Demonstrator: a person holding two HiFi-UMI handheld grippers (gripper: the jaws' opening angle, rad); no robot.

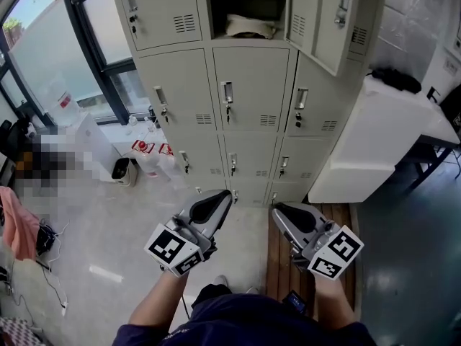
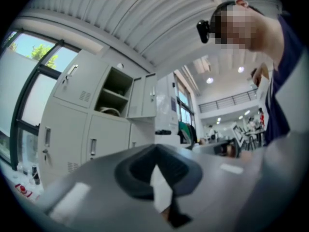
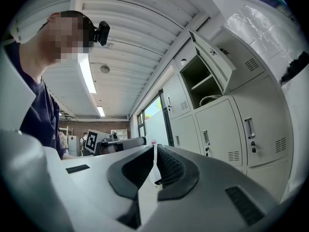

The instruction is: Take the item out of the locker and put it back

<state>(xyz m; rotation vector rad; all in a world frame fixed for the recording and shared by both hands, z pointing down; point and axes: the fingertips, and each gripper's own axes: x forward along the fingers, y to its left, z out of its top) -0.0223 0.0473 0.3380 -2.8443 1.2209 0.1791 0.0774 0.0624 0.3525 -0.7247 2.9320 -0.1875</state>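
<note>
A grey bank of lockers [image 1: 248, 92] stands ahead of me. The top middle compartment is open, its door [image 1: 324, 20] swung out to the right, and a pale bundled item [image 1: 251, 26] lies on its floor. My left gripper [image 1: 222, 199] and right gripper [image 1: 279, 211] are held low in front of me, well below that compartment, both shut and empty. In the left gripper view the shut gripper [image 2: 155, 151] points toward the lockers, with the item [image 2: 110, 111] up to the left. In the right gripper view the shut gripper [image 3: 155, 149] sits below the item [image 3: 212, 99].
A white cabinet [image 1: 374, 135] with a dark object [image 1: 395, 79] on top stands right of the lockers. Tall windows [image 1: 65, 56] run along the left. Bottles and red-marked containers [image 1: 151, 150] sit on the floor at the lockers' left foot. A wooden board [image 1: 277, 265] lies underfoot.
</note>
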